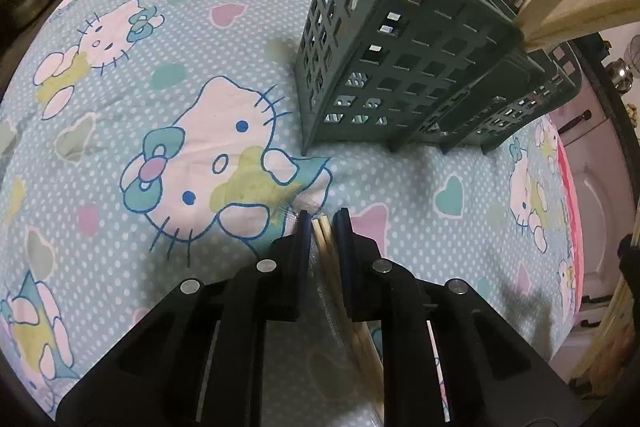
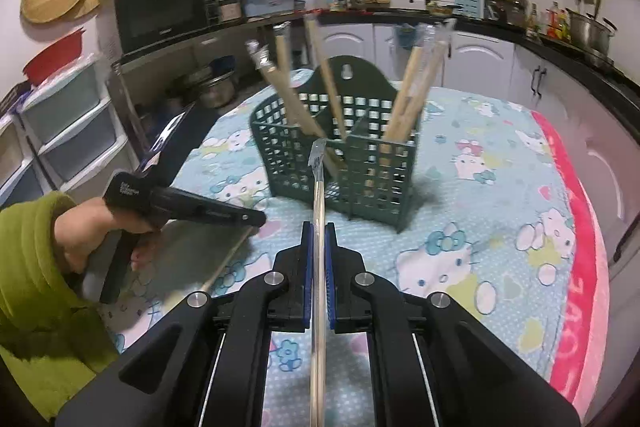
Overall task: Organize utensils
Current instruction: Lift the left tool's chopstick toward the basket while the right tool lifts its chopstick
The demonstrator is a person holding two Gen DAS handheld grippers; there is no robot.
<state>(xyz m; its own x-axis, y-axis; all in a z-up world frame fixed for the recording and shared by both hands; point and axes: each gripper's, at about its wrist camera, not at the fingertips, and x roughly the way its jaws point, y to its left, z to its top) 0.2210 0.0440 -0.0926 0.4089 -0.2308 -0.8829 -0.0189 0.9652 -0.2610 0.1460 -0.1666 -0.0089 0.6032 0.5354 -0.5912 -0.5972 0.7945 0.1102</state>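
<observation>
Dark green, square-holed grid on the basket [image 1: 400, 67] beyond the left tongs [image 1: 322, 227]. Pale tan on the chopsticks [image 2: 412, 95] inside it. Light blue, white-dotted, with pink-and-white cats, teal bows and pastel hearts across the cloth [image 1: 160, 75] under both tongs. Bright pink along the towel [image 2: 580, 267] right of the right tongs [image 2: 319, 239]. Black bodies, blue pads on both. Olive green on the sleeve [image 2: 36, 291] at left.
</observation>
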